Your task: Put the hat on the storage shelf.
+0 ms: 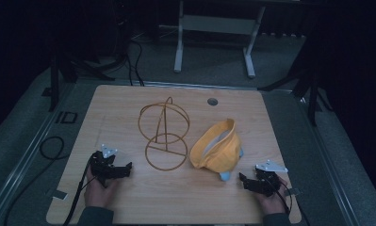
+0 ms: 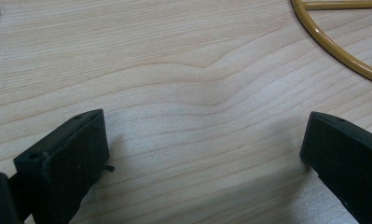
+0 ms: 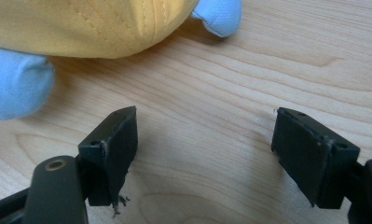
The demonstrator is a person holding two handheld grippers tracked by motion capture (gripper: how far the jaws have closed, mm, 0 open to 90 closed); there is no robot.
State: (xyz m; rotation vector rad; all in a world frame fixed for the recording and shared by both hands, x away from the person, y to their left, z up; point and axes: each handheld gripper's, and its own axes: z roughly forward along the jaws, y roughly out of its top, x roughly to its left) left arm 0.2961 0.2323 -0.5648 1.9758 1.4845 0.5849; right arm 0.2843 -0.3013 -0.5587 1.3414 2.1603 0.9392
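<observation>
A yellow cap [image 1: 216,145] with light-blue parts [image 1: 224,175] lies on the wooden table [image 1: 129,197], right of centre. Left of it stands a gold wire stand [image 1: 164,133] made of hoops and a central rod. My left gripper [image 1: 126,170] rests open on the table near the stand's bottom ring [image 2: 342,51], its jaws wide apart over bare wood. My right gripper [image 1: 242,179] rests open at the front right, pointing at the cap [image 3: 90,25]. Blue fabric [image 3: 16,86] lies just ahead of its jaws. Nothing sits between either pair of jaws.
A round cable hole [image 1: 212,101] is in the table's far edge. A white-framed stand [image 1: 214,28] sits on the floor beyond the table. Black cables [image 1: 51,148] lie on the floor at the left. Dark tripod legs [image 1: 313,94] stand at the right.
</observation>
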